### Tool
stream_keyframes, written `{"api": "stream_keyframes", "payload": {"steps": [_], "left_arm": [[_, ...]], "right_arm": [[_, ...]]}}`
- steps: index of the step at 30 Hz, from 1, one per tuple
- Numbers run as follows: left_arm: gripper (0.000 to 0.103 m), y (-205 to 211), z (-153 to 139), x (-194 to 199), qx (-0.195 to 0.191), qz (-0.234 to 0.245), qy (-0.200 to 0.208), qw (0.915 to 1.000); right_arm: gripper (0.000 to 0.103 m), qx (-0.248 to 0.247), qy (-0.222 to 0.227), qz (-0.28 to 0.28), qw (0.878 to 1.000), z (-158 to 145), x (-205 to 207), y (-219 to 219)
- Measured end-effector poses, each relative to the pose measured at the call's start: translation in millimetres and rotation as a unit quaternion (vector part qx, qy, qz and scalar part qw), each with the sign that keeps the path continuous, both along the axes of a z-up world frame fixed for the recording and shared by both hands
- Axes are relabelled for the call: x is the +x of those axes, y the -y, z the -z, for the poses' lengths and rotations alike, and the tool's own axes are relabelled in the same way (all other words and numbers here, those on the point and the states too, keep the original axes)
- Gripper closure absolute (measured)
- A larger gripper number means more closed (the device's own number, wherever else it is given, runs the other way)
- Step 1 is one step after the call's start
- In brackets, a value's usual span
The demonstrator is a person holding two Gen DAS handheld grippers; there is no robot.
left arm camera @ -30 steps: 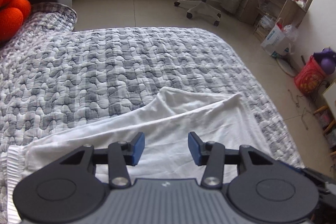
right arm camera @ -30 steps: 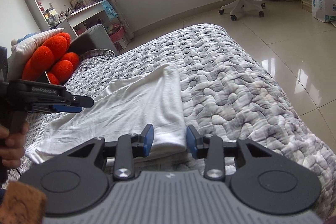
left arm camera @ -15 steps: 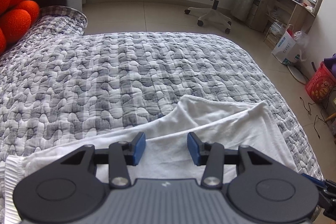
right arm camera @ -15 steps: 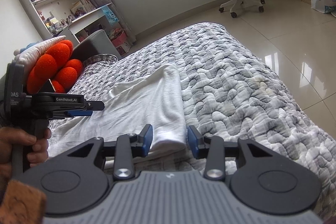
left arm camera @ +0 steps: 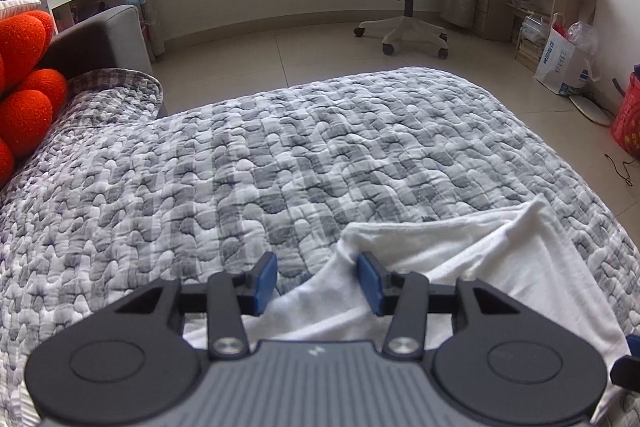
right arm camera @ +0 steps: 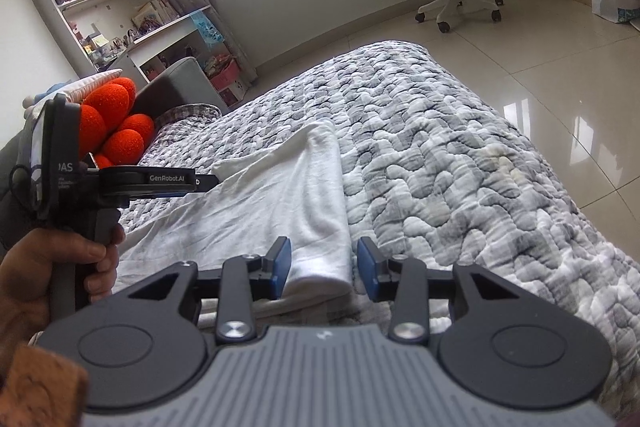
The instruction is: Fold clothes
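Both the left gripper (left arm camera: 317, 278), its jaws just widening, and the right gripper (right arm camera: 323, 269) hover part-open, gripping nothing, over one folded white cotton garment (right arm camera: 280, 203).

bed: a wide bed (left arm camera: 280, 163) that fills most of both views
bed cover: a puckered quilt (right arm camera: 440, 163) in a grey and white check, spread over the whole top and hanging over the far edge and the floor-side edge
on the quilt, garment: a white garment (right arm camera: 280, 195), lying flat near the floor-side edge with its long side folded over into a smooth roll; its far corner is turned up in a soft fold (left arm camera: 400, 239)
on the bed, head end: an orange knobbly plush cushion (right arm camera: 116, 131) against a grey upholstered headboard (left arm camera: 100, 39)
under the bed: pale glossy floor tiles (right arm camera: 560, 75)
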State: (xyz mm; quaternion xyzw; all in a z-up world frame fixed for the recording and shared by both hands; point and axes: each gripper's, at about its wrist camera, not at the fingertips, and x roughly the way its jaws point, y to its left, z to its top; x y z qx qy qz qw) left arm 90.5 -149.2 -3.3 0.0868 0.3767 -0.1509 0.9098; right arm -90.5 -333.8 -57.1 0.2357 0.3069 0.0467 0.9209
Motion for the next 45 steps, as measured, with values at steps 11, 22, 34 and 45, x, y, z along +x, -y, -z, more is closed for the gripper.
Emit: {"api": "stream_keyframes", "payload": {"steps": [11, 22, 34, 45], "left_arm": [[0.049, -30, -21, -16, -0.042, -0.022, 0.015, 0.9987], [0.048, -17, -2, -50, 0.011, 0.020, 0.002, 0.9997], [0.042, -20, 2, -50, 0.028, 0.015, 0.011, 0.9994], [0.042, -16, 2, -51, 0.023, -0.001, 0.008, 0.9997]], "right_arm": [[0.062, 0.095, 0.007, 0.013, 0.995, 11, -12, 26], [0.089, -0.016, -0.025, 0.018, 0.999, -3, -2, 2], [0.093, -0.114, -0.022, -0.017, 0.993, -4, -20, -9], [0.051, 0.057, -0.017, 0.012, 0.998, -3, -4, 23]]}}
